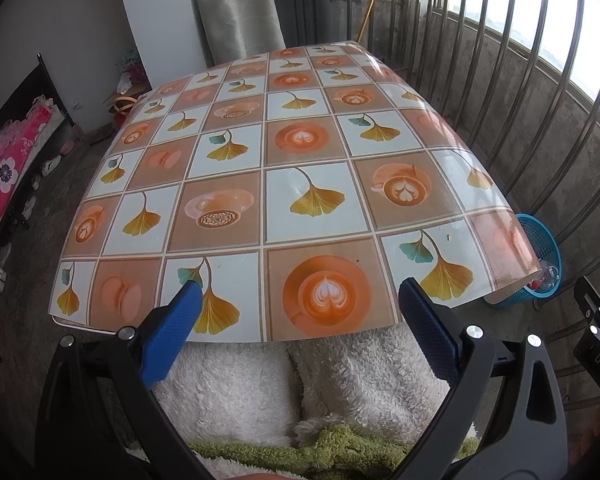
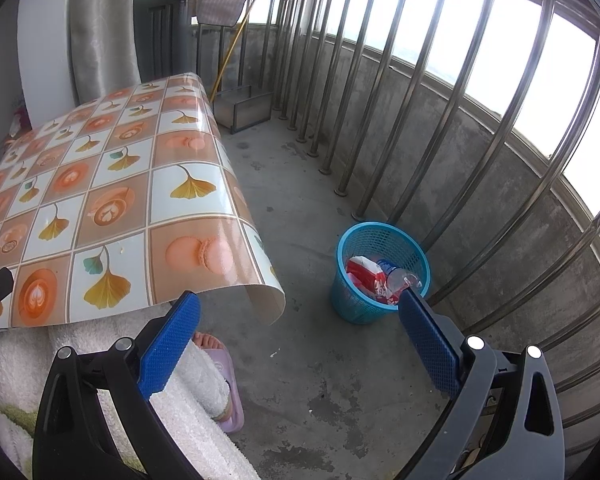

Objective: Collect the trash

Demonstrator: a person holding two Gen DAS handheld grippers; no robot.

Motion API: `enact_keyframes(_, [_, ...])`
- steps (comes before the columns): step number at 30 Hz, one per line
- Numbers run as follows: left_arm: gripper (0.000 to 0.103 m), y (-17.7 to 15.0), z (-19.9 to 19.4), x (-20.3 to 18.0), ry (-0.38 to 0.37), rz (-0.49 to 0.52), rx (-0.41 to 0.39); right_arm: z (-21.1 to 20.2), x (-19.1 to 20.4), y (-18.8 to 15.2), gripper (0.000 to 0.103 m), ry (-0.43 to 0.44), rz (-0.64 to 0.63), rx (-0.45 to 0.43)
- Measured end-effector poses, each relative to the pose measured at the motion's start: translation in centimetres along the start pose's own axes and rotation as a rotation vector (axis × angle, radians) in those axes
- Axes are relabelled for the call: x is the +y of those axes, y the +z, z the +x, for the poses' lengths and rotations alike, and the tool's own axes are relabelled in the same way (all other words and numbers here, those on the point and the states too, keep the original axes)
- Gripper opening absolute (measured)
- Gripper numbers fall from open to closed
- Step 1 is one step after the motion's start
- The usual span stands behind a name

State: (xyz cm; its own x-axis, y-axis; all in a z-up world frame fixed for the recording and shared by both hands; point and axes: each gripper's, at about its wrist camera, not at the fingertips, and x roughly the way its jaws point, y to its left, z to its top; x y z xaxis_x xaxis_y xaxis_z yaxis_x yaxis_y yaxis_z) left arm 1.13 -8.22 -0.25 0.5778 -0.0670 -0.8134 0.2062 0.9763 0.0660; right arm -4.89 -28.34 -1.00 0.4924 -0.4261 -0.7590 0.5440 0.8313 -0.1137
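Taking the blue basket (image 2: 380,270) as my marker, my left claw (image 1: 300,300) sits well to its left, over the near edge of the tabletop (image 1: 284,152), with its blue fingers (image 1: 172,332) spread wide apart and nothing between them. The tabletop wears a glossy cloth of leaf and coffee-cup squares, and its right-hand flap hangs down toward the basket's side. Below that near edge, still left of the basket, are my fluffy white trousers (image 1: 260,388); in the right wrist view my foot in a lilac slipper (image 2: 226,384) rests on the concrete floor (image 2: 320,360), nearer to me than the basket. My right claw (image 2: 300,310) points at the floor just left of the basket, its fingers likewise wide apart and holding nothing; its right finger (image 2: 428,340) overlaps the basket's near rim in the picture. The trash lies inside the basket: a red and white wrapper (image 2: 366,274) to the left, a clear plastic bottle (image 2: 400,278) beside it on the right. Beyond the basket, metal railing bars (image 2: 452,152) stand along a low concrete wall.
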Motion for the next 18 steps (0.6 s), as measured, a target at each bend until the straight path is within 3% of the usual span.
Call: enact_keyframes(18, [0.094,-0.19,0.08,0.18,-0.002,0.001,0.001,0.31,-0.5,0.35,0.097,-0.006,0.009,-0.002])
